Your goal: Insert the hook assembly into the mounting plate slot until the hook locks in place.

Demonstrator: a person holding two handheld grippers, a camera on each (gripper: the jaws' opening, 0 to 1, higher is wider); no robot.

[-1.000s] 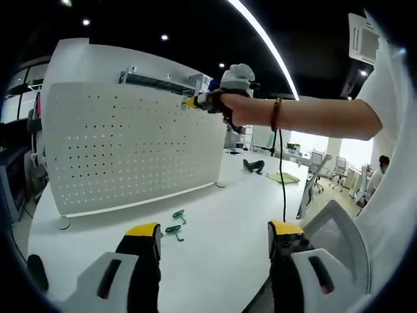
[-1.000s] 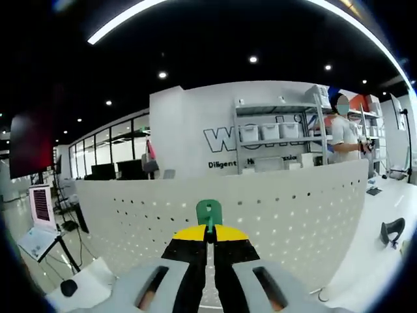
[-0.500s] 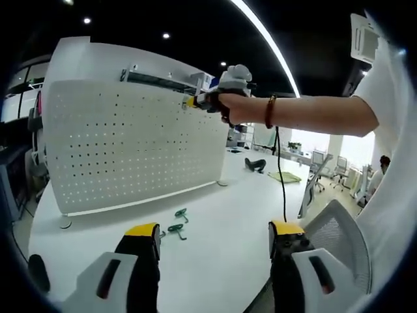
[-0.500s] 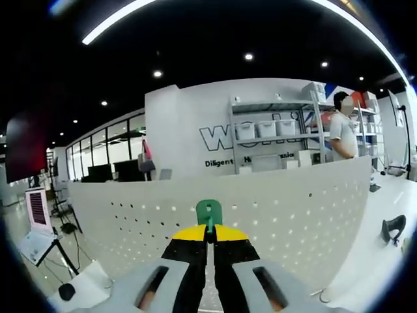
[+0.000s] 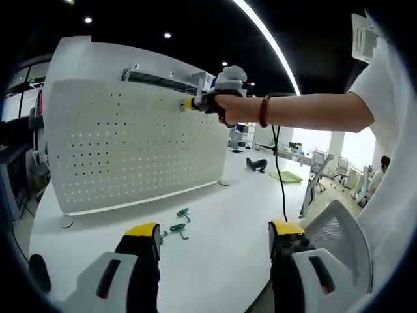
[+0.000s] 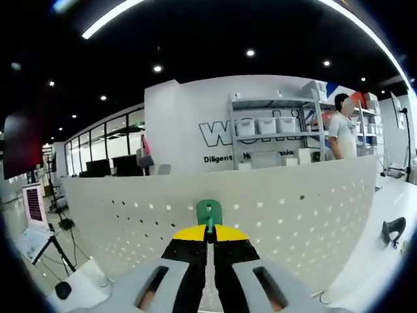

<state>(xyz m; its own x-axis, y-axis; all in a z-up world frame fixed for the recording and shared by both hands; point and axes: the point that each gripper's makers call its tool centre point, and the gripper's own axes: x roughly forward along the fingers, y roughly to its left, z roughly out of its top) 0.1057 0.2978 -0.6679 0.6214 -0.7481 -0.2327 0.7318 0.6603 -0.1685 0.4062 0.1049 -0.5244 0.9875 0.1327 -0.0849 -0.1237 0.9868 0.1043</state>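
While the right gripper is held up near the top edge of the white pegboard, its jaws are closed tight on a green hook, the tab sticking up just past the yellow tips. In the left gripper view the same gripper sits at the board's upper right corner, the person's arm stretched out to reach it (bracelet on the wrist, cable hanging down). Holding the hook by its base with the tab forward looks like a way to keep the inserting end free for a hole or slot.

Left gripper hangs low over the white counter, jaws spread wide with nothing between them; it seems parked back so its camera keeps board, hook and counter in view. Two more green hooks lie on the counter near the foot of the board, just beyond the left jaw tip.

Judgement: hook is at the board but not yet seated; I cannot tell whether the tab touches the board or which hole it lines up with. Next move likely needs a straight push in, tab square to the hole, since a tilt could make it jam or slip.
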